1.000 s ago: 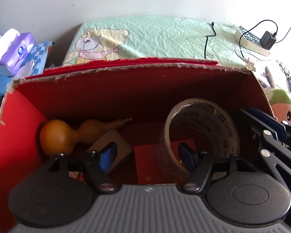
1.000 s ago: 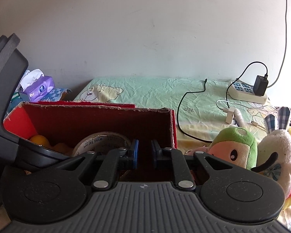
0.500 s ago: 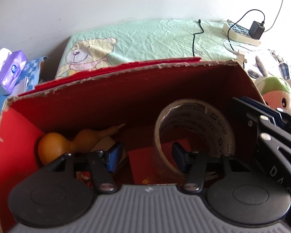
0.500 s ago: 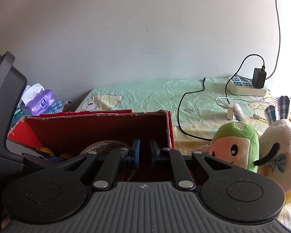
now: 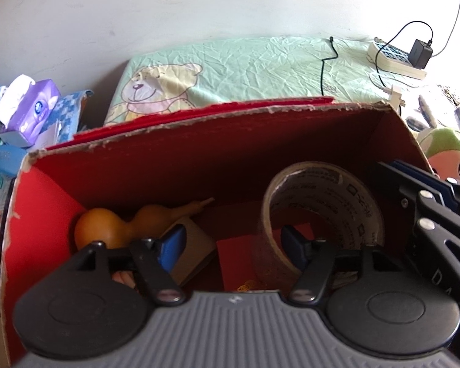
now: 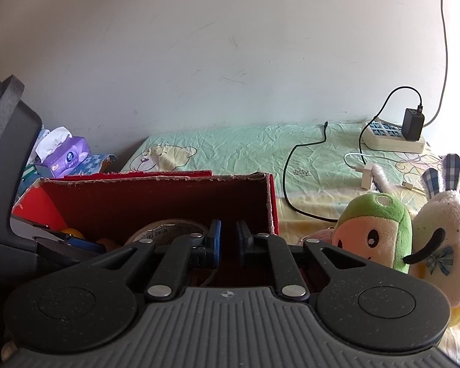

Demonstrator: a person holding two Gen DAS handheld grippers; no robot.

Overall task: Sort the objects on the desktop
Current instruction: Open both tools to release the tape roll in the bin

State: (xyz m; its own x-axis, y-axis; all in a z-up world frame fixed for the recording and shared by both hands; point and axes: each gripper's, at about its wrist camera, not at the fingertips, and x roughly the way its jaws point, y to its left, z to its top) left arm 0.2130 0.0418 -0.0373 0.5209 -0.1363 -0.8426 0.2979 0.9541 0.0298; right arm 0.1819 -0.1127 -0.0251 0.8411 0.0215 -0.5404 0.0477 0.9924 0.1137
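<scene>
Left tool (image 5: 233,247): fingers spread wide, holding nothing, poised over the red box (image 5: 174,165). Right tool (image 6: 228,242): fingers nearly pressed together, a narrow gap left, nothing between them. Inside the box, a tape roll (image 5: 320,214) stands on edge at right, its opening facing the camera. A gourd (image 5: 119,224) lies at left, long axis level, stem pointing right. Beyond the box lies a bear-print cloth (image 5: 230,67).

Left tool (image 5: 234,242) spread wide; right tool (image 6: 228,239) nearly closed, empty.
</scene>
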